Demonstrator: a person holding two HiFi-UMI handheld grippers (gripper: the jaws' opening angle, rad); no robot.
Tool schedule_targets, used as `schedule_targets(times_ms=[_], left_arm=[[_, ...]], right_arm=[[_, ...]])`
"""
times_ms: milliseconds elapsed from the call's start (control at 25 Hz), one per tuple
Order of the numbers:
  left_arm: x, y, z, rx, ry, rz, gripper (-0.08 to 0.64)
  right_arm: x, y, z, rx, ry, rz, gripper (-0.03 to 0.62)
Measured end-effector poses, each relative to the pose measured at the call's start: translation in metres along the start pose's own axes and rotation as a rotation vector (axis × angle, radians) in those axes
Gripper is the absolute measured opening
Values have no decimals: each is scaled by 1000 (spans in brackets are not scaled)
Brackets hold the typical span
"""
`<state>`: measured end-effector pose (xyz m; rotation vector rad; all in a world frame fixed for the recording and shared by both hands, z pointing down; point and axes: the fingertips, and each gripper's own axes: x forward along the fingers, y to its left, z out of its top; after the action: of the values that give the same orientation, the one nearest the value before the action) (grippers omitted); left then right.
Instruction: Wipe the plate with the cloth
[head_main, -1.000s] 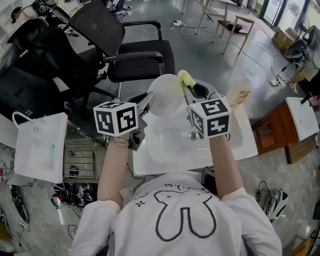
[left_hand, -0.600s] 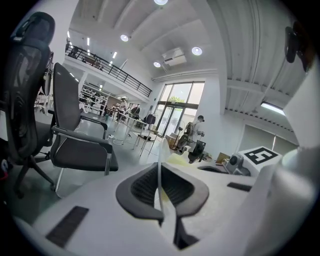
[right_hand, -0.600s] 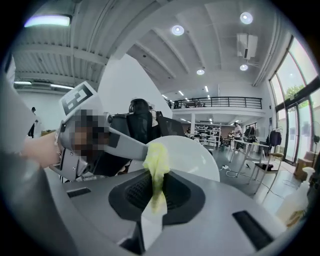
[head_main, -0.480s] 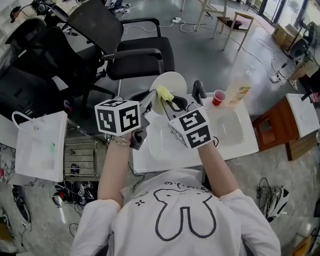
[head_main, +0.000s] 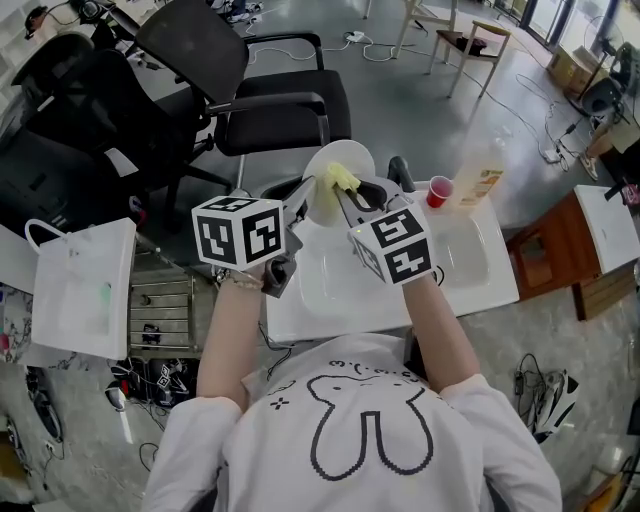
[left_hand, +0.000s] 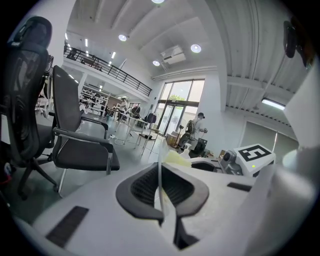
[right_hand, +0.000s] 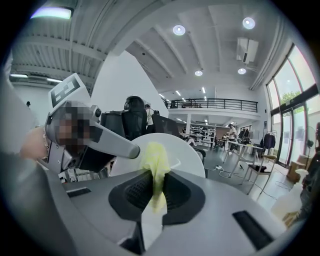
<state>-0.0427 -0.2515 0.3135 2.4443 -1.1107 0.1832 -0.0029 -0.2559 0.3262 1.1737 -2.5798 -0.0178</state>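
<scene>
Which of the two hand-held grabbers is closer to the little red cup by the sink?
Right. The right gripper, holding the yellow cloth at the plate, is just left of the red cup in the head view. The left gripper clamps the plate's edge, farther left.

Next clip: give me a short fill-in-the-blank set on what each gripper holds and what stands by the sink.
1. The left gripper is shut on the rim of the white ____.
2. The right gripper pinches a cloth whose colour is ____.
3. On the sink, beside the bottle, stands a small cup coloured ____.
Missing words: plate; yellow; red.
</scene>
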Motion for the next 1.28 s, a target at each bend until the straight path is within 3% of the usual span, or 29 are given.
schedule_targets(times_ms=[480,720,840,960,1120,1280], left_arm=[[-3,-3,3,5,-9,-11,18],[-4,2,3,-14,-24,-6,18],[-4,3,4,-15,-33,-1,18],[-5,3,6,-6,-43,0,18],[-6,4,8,6,-56,6,18],[-6,1,9,34,-66,21,18]], right_arm=[[-17,-75,-29,102,77,-195,51],[-31,-81,-27,109,48,-209,51],[-37,-66,-21,140,10,-158,51],[-35,-37,-16,203,-10,-41,51],[-26,8,-6,359,-36,165,51],[-14,35,-6,546,1,263,51]])
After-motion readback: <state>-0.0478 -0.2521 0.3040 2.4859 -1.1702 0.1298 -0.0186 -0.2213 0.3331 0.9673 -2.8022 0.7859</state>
